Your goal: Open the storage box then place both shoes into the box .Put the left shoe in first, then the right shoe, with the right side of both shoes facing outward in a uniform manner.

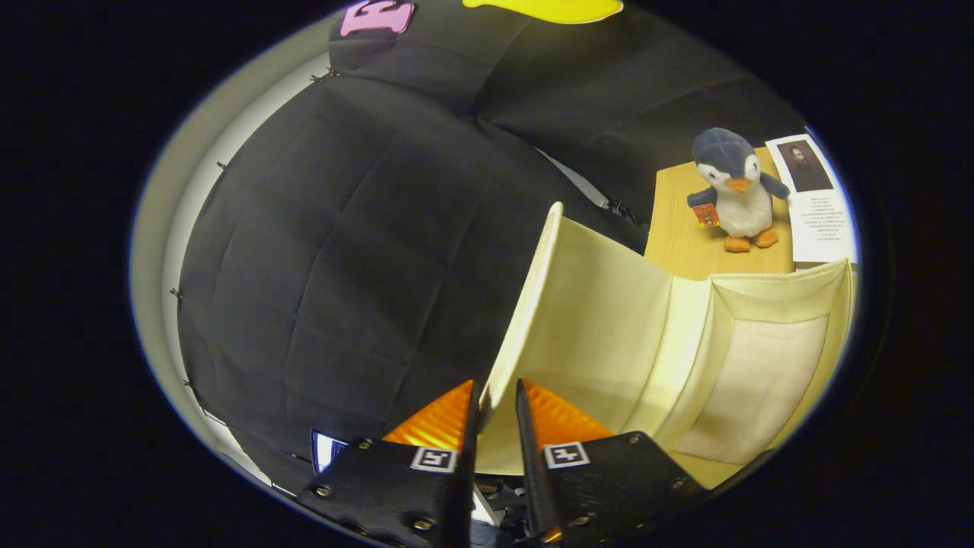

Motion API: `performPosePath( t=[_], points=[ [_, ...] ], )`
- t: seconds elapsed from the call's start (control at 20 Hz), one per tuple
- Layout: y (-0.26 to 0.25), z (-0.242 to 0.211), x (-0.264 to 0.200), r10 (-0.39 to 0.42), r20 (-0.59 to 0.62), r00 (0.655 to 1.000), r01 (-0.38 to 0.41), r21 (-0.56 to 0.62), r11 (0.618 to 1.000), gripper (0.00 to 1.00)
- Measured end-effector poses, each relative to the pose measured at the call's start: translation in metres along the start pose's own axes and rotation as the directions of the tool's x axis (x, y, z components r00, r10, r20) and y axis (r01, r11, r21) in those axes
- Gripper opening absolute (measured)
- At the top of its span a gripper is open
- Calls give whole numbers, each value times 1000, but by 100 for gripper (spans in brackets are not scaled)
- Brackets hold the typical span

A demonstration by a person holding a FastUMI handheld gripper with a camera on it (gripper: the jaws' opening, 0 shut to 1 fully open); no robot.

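Observation:
A cream fabric storage box (761, 365) stands open, its bare inside showing to the right of the fingers. Its lid (586, 304) is raised almost upright, hinged along the box's far side. My gripper (496, 403) is shut on the lid's front edge, one finger on each face of it. No shoe lies in the part of the box that I see.
A plush penguin (734, 190) stands on a wooden tabletop (677, 236) beyond the box, next to a printed white sheet (818, 205). Black cloth hangs close behind and to the left of the lid.

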State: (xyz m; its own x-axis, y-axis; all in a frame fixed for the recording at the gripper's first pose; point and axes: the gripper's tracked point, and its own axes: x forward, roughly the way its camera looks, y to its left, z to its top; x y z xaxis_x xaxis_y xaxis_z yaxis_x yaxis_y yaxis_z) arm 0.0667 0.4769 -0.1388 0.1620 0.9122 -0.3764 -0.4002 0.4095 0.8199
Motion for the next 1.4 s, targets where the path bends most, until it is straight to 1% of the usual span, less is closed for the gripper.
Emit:
performPosePath(
  t=[0.05, 0.15, 0.25, 0.3, 0.35, 0.4, 0.45, 0.55, 0.8, 0.9, 1.05, 1.15, 1.4],
  points=[
    [1, -1, 0, -7, -4, 1000, 7, -11, 1000, 44],
    [2, 0, -4, -15, -4, 1000, 14, -24, 1000, 57],
    [-2, 3, -11, -28, -1, 1000, 28, -47, 999, 57],
    [-6, 6, -15, -48, 7, 999, 48, -64, 997, 57],
    [-8, 6, -22, -61, 9, 998, 62, -81, 995, 70],
    [-14, 9, -28, -95, 12, 995, 96, -103, 990, 83],
    [-18, 9, -45, -115, 13, 993, 116, -127, 985, 95],
    [-31, 9, -53, -144, 31, 989, 147, -148, 978, 96],
    [-57, 15, -104, -187, 76, 979, 193, -81, 978, 96],
    [-76, 15, -127, -214, 93, 972, 222, -79, 972, 96],
    [-107, 14, -162, -264, 127, 956, 273, -64, 960, 96],
    [-123, 11, -187, -285, 144, 948, 293, -35, 955, 96],
    [-169, 1, -235, -372, 180, 911, 381, -17, 924, 96]
  ],
)
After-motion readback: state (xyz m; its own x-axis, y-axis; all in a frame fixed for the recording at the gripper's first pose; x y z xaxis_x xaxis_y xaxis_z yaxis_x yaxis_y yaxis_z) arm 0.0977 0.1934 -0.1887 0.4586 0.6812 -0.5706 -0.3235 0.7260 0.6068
